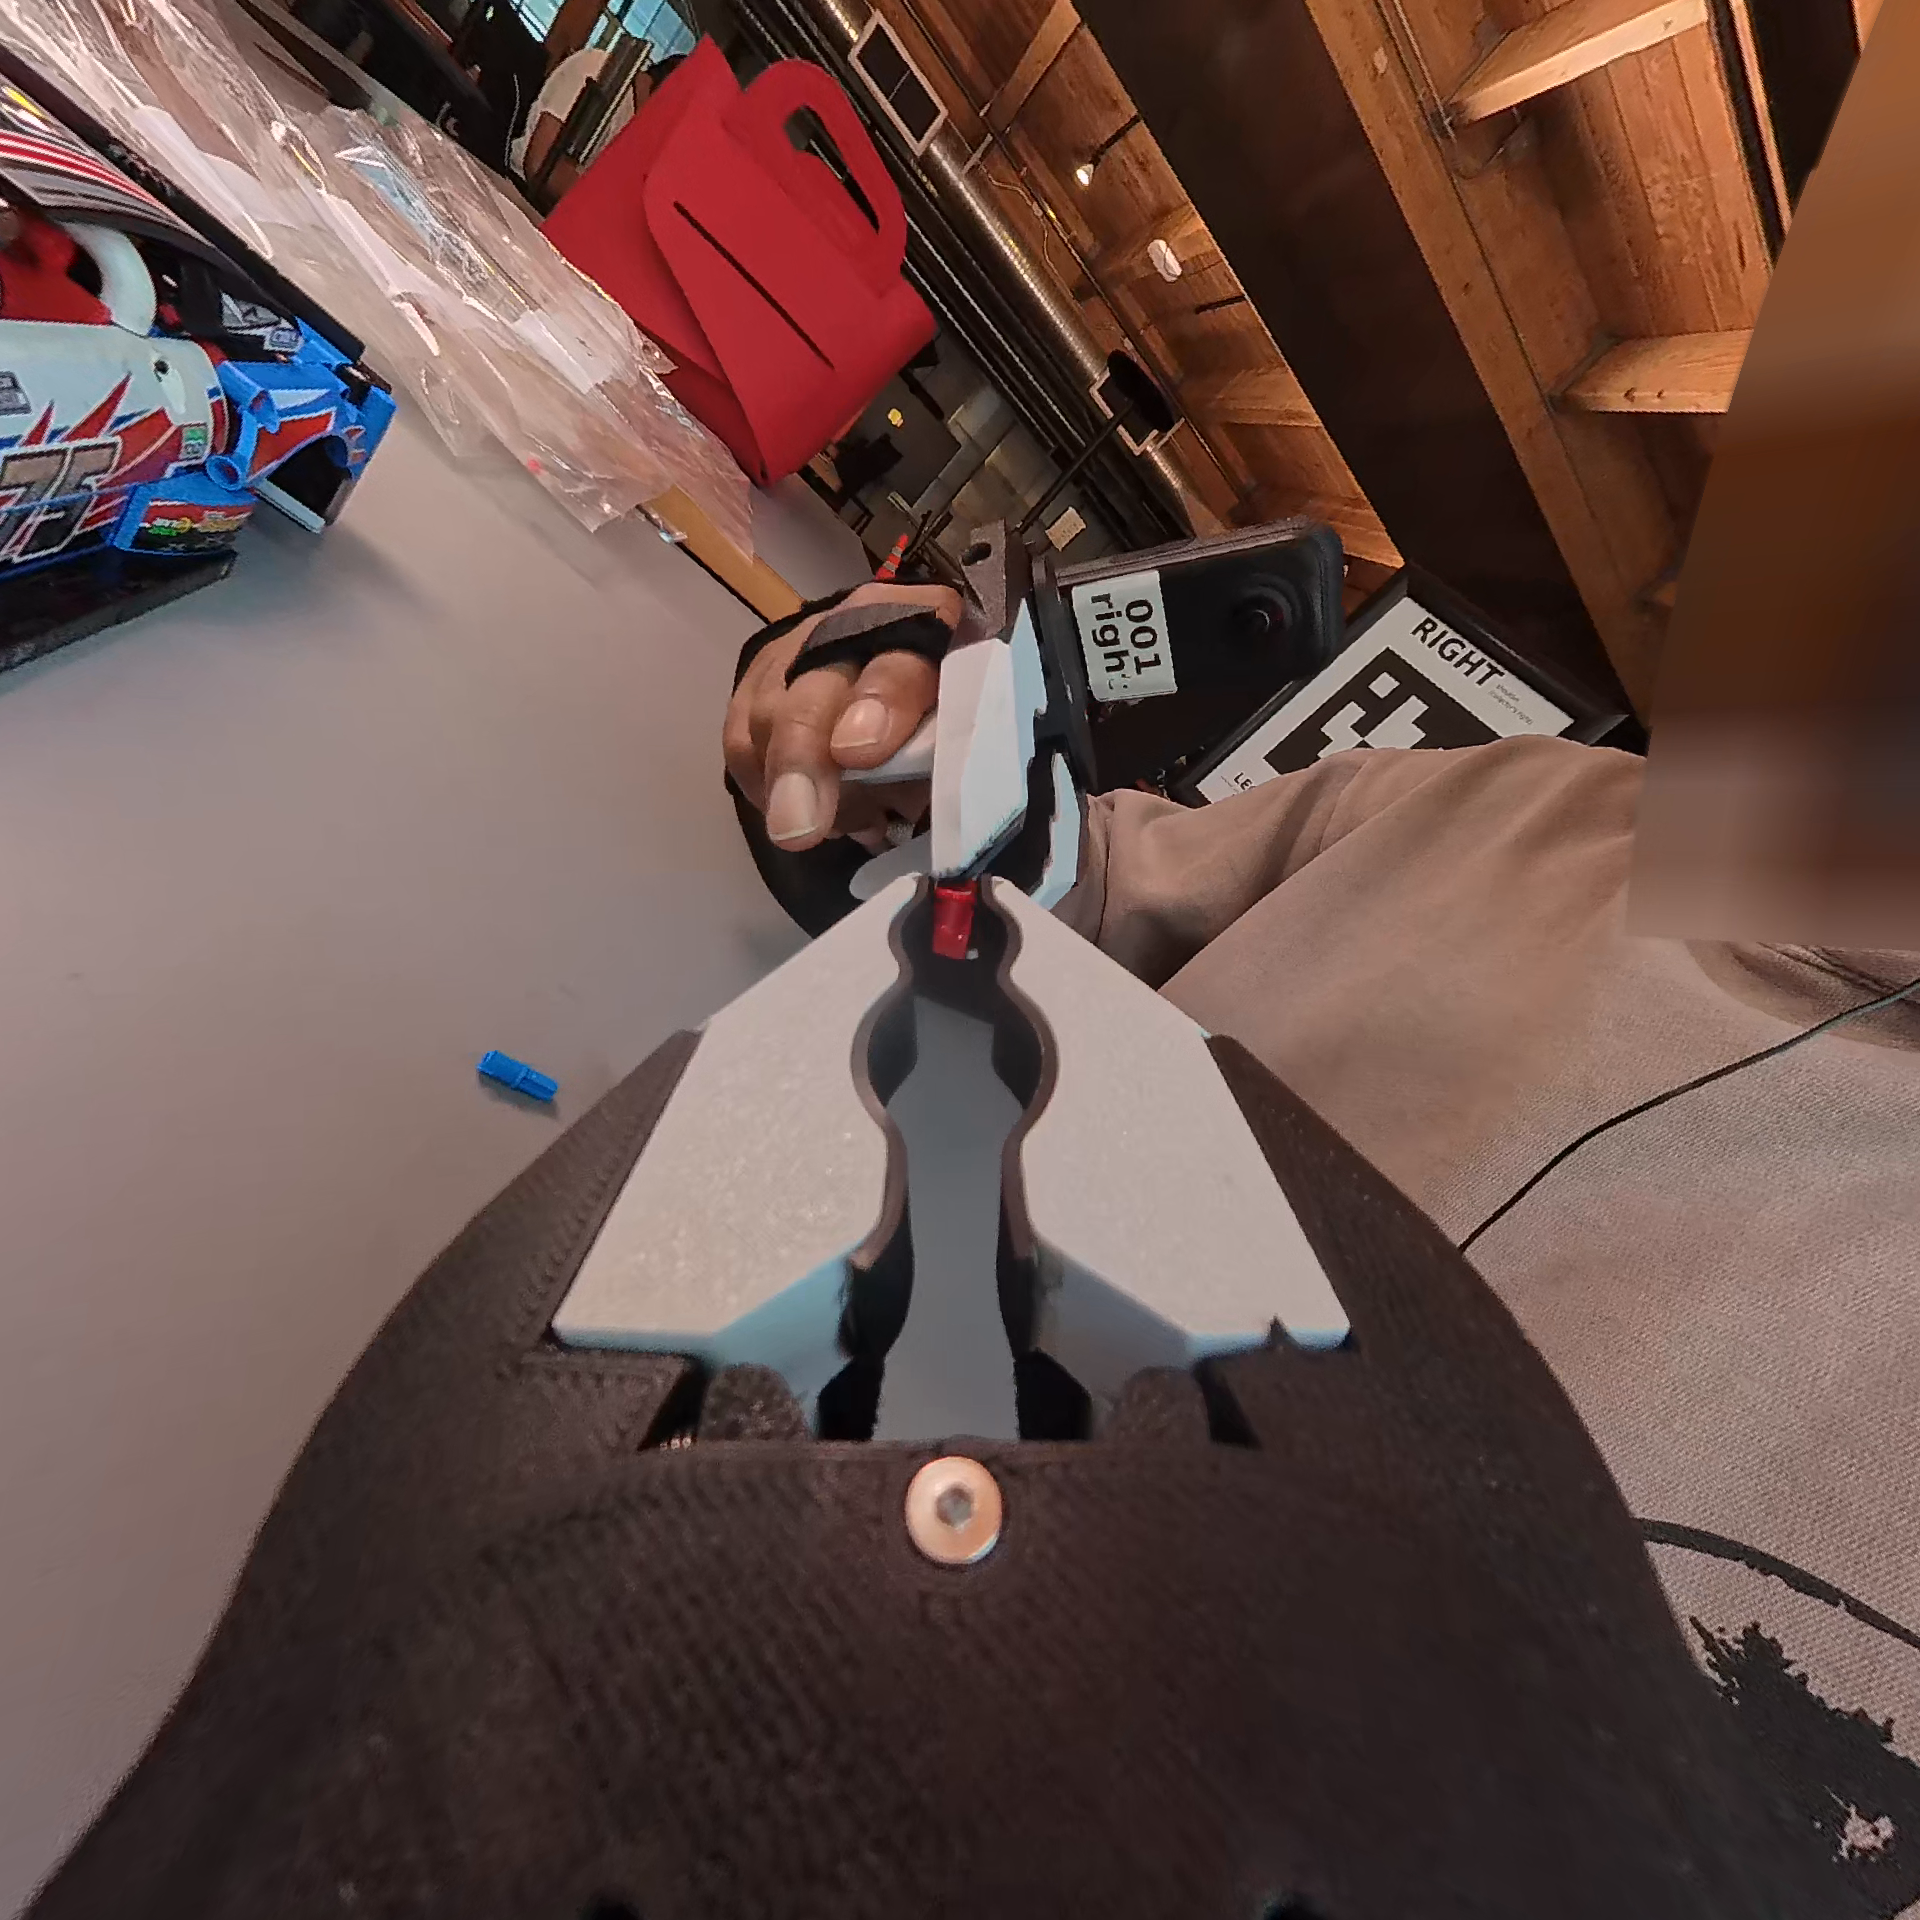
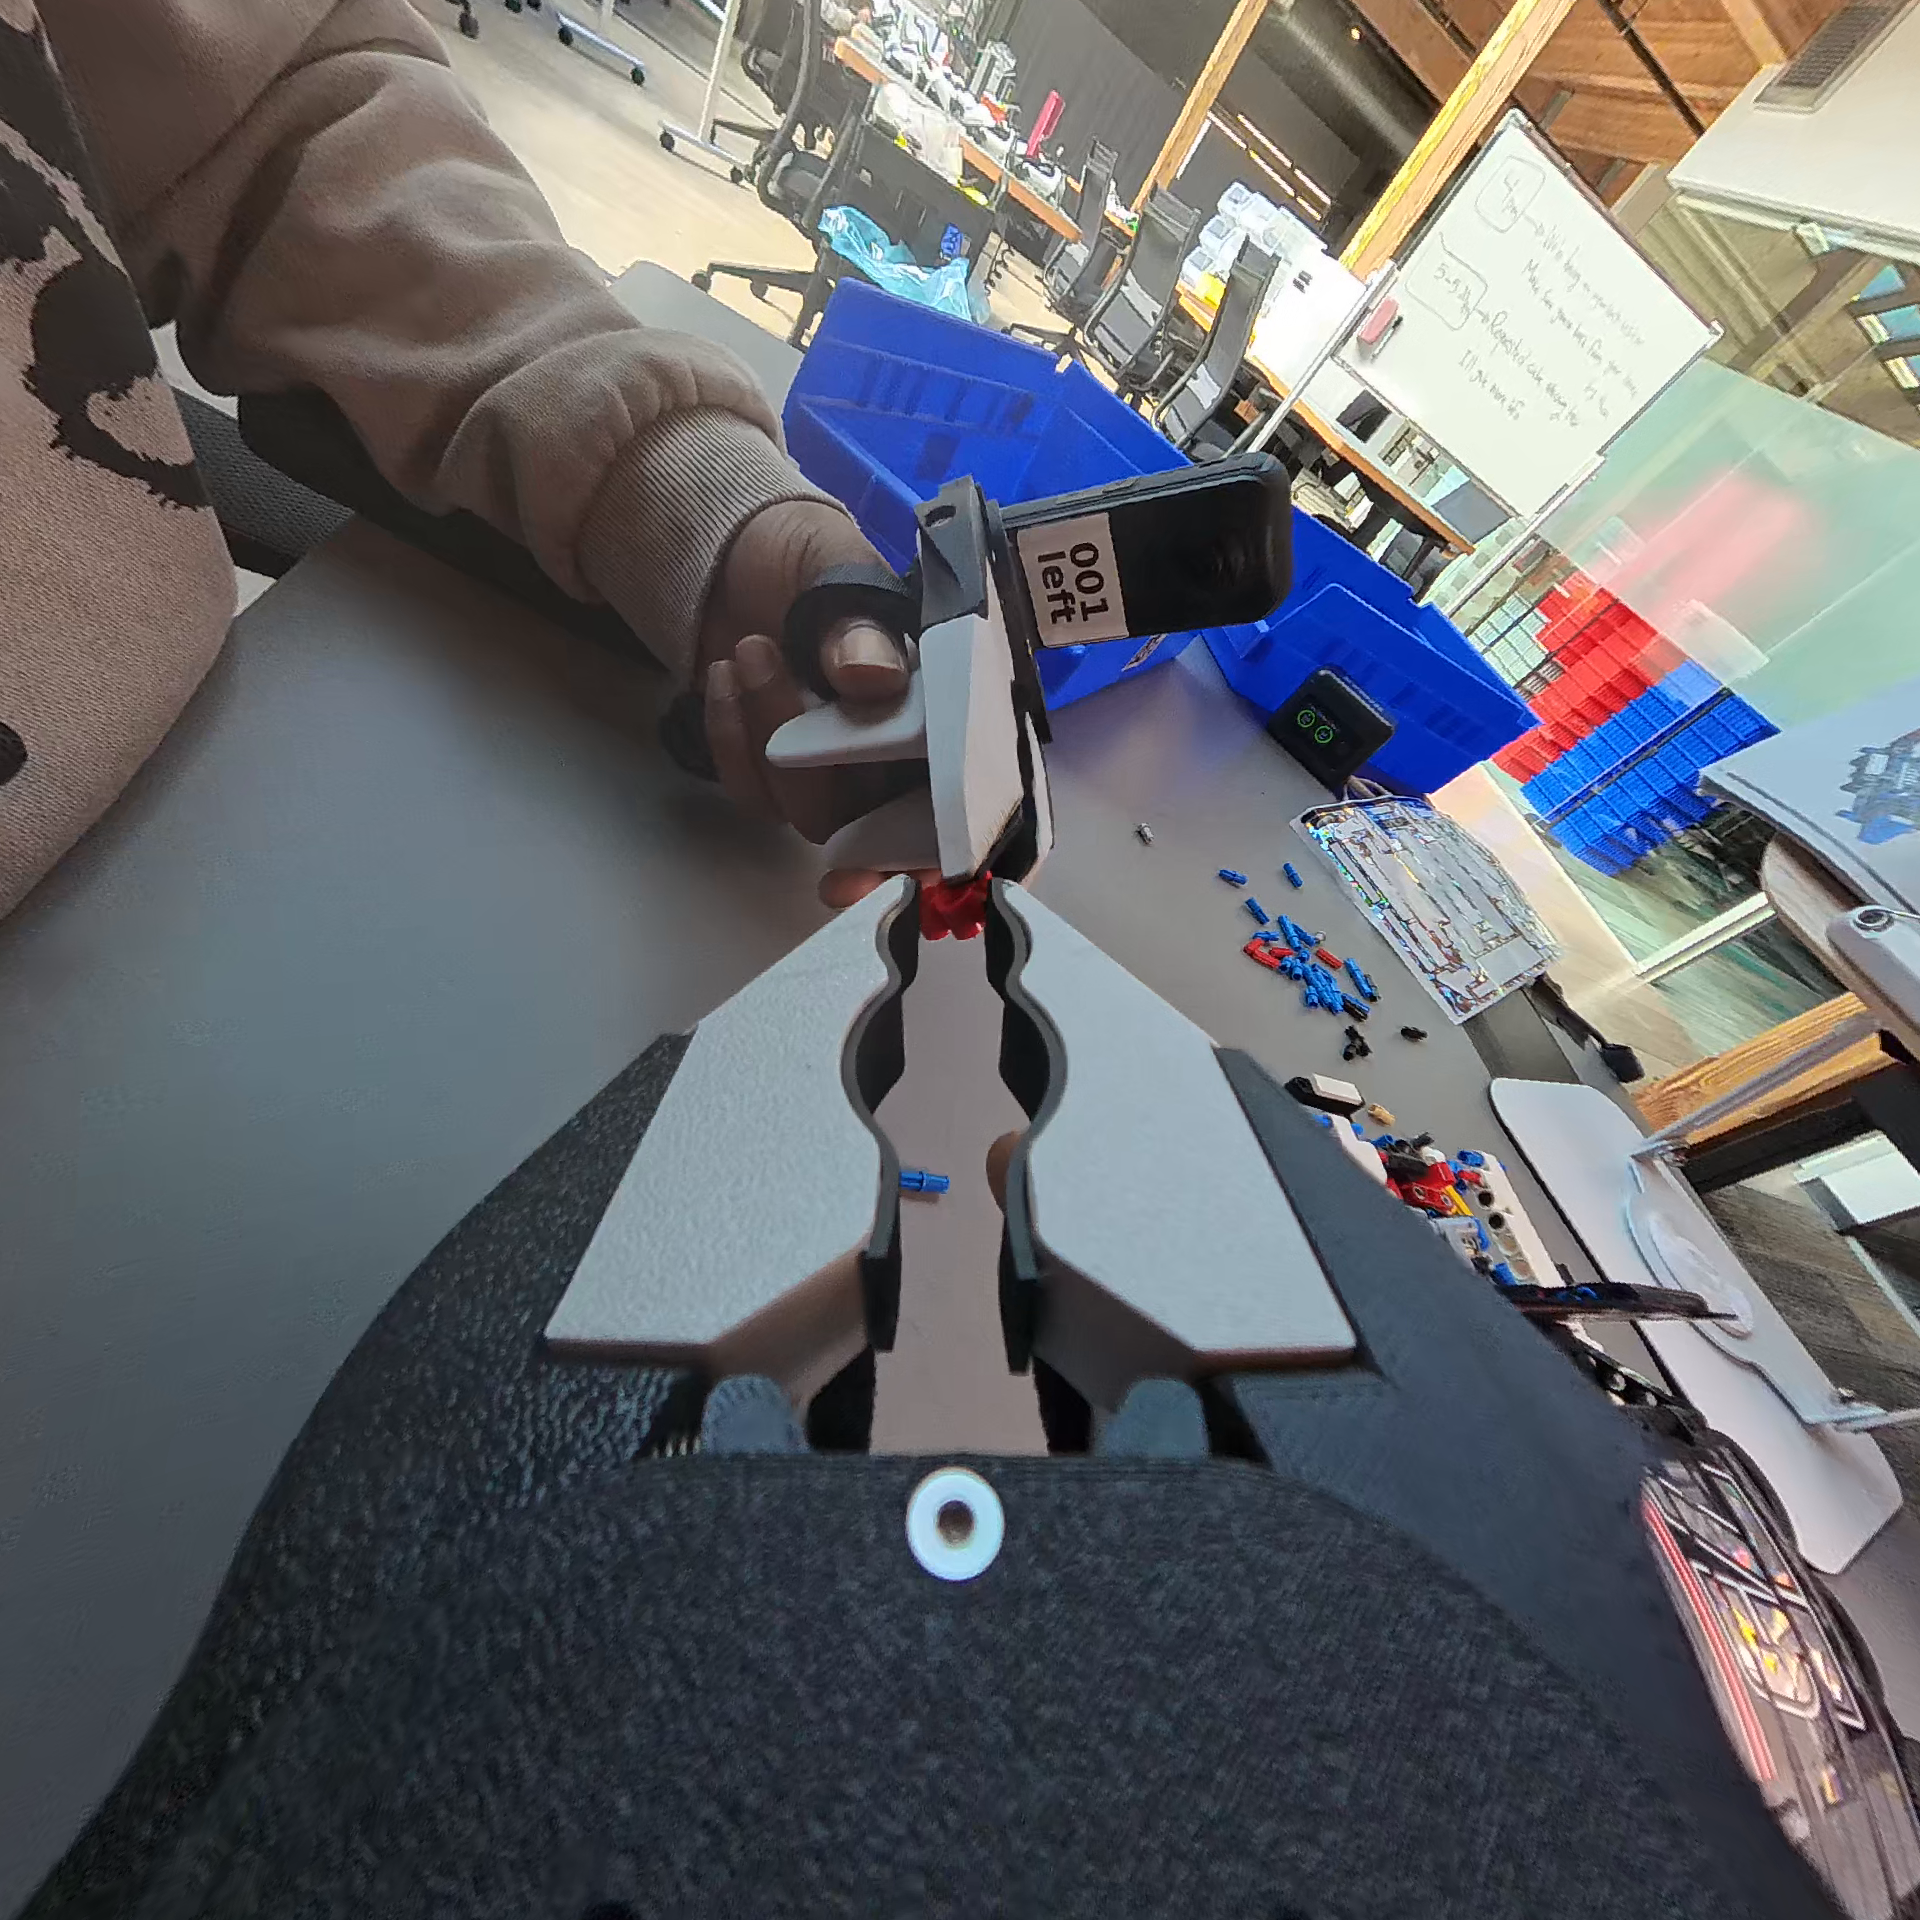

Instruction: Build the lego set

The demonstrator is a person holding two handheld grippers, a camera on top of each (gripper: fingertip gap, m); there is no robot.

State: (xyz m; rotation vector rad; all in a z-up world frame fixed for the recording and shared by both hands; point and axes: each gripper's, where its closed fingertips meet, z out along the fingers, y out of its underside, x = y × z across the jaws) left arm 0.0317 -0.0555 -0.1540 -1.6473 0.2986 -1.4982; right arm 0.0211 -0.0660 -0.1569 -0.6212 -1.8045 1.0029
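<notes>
**Two grippers meet on one red piece**

The left gripper (image 1: 951, 904) and right gripper (image 2: 951, 899) meet tip to tip above the worktop (image 1: 312, 831), jaws of both closed on the small red lego piece (image 1: 950, 923), probably a handover or a mating of two parts. A blue pin (image 1: 516, 1076) lies below, near the red piece. Beyond it, blue bins (image 2: 935, 416) sit; contents unseen.

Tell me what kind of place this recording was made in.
Probably a shared workshop or lab office. The right wrist view shows a whiteboard, rows of desks with office chairs, and stacked blue parts bins; exposed wooden beams run overhead.
</notes>
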